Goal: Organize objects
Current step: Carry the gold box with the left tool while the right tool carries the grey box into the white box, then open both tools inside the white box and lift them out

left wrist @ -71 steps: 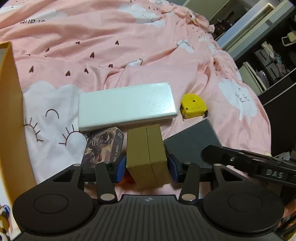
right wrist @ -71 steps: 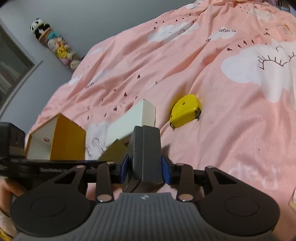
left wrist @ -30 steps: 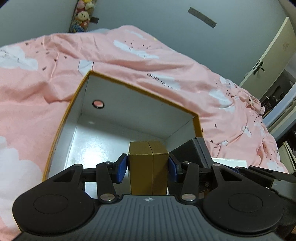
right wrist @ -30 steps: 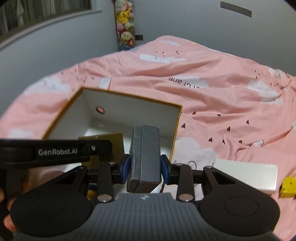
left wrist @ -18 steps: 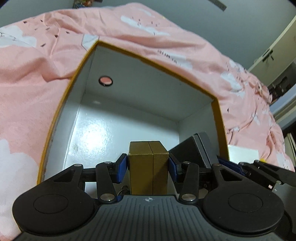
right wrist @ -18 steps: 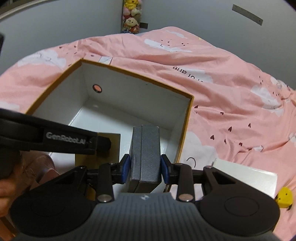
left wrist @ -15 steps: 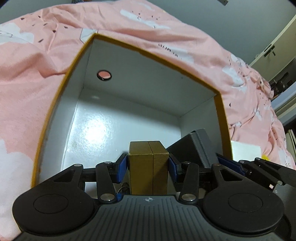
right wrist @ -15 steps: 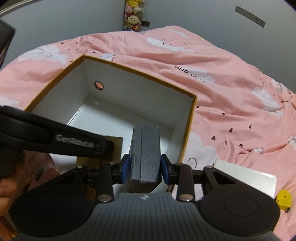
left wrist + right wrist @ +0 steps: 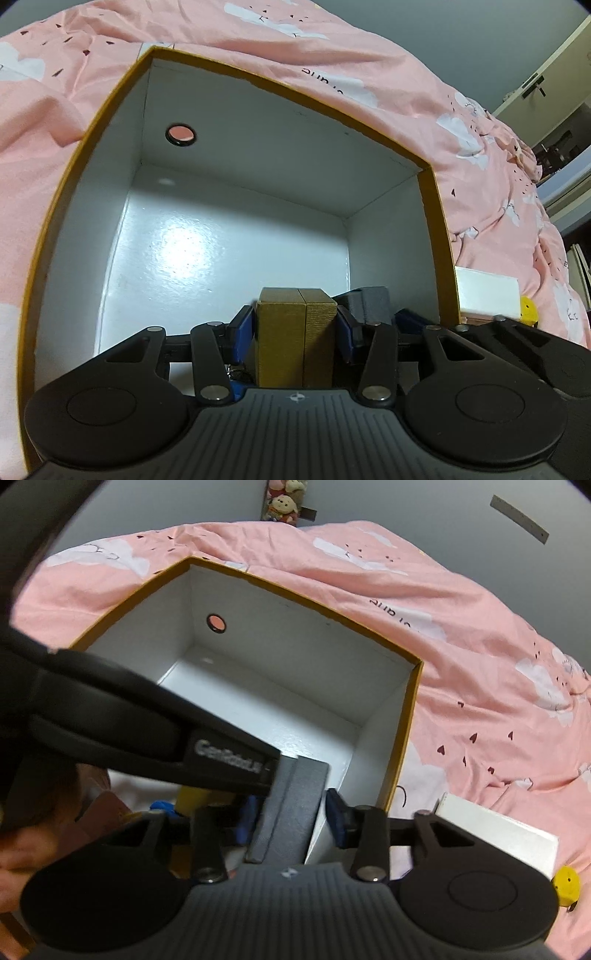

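Observation:
A large open box with orange rim (image 9: 288,88) and white inside stands on the pink bed; it also shows in the right wrist view (image 9: 310,602). My left gripper (image 9: 295,332) is low inside the box with the gold box (image 9: 295,339) between its jaws; the pads stand slightly off its sides. My right gripper (image 9: 291,808), beside it at the box's right wall, has opened; the dark grey box (image 9: 291,805) leans tilted between its jaws and shows in the left wrist view (image 9: 369,302).
A long white box (image 9: 498,838) and a yellow tape measure (image 9: 565,882) lie on the bedspread right of the big box. The left gripper's body (image 9: 147,716) crosses the right wrist view. A hole (image 9: 180,133) pierces the box's far wall.
Both grippers have gone down into the big box. The right jaws have spread and the grey box has tilted. The left jaws have eased off the gold box.

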A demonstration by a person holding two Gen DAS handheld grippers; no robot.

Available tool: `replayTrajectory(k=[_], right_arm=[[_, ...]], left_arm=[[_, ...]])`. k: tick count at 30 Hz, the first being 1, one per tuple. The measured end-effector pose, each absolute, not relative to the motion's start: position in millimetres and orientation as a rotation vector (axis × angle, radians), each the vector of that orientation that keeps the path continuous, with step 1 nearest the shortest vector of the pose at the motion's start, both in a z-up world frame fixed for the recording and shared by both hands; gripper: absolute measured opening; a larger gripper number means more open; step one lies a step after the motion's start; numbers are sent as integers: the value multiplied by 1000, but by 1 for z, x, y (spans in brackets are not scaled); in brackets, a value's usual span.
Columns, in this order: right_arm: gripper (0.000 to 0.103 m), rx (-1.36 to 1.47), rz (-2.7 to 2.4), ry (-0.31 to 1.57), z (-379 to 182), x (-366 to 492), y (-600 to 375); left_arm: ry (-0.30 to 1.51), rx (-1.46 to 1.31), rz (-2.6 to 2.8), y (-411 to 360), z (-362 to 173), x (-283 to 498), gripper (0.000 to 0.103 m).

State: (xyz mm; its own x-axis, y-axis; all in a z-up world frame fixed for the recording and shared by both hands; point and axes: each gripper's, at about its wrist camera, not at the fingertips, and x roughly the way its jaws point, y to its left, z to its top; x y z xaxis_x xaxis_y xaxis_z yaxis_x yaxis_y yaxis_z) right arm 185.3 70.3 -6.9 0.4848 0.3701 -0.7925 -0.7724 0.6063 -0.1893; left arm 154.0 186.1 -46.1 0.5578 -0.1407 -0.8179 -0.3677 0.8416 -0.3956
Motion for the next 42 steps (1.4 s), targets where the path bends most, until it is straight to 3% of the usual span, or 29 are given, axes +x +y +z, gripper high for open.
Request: replayTrajectory(k=[2,3,10,12,13,18,21,26,27,31,33,38,42], right_arm=[[55,-608,747,749,-4,180,68],[62,-616,750,734,-2,177,66],[63,-607,774,667,14,163,50],[75,-595,760,647,18,160,44],[75,-591,743,629,20,158,40],[75,-514,673,608,33,163,14],[75,-425,632,634,36,171,-3],[75,-297,613,684,33,179,-13],[75,-288,612,687,31,180,-15],[69,-232,612,708,27,185,-26],[51,-200,617,736,24,188,-29],[50,-156,639,757,18,190,-34],[38,-122,687,802,11,195,-31]], left_arm=[[984,-575,139,185,-47,155,52],[986,-575,135,185,-47,155,52],[996,-586,105,186,-48,157,52],[994,-595,101,188,-48,156,53],[994,-600,99,189,-49,155,54],[993,-618,85,191,-47,155,55],[998,-665,52,195,-47,151,62],[975,-683,47,197,-44,148,60],[965,-686,51,197,-43,148,56],[947,-683,65,195,-45,151,53],[959,-689,62,194,-48,154,48],[965,-679,55,189,-54,156,42],[982,-670,36,184,-54,154,41]])
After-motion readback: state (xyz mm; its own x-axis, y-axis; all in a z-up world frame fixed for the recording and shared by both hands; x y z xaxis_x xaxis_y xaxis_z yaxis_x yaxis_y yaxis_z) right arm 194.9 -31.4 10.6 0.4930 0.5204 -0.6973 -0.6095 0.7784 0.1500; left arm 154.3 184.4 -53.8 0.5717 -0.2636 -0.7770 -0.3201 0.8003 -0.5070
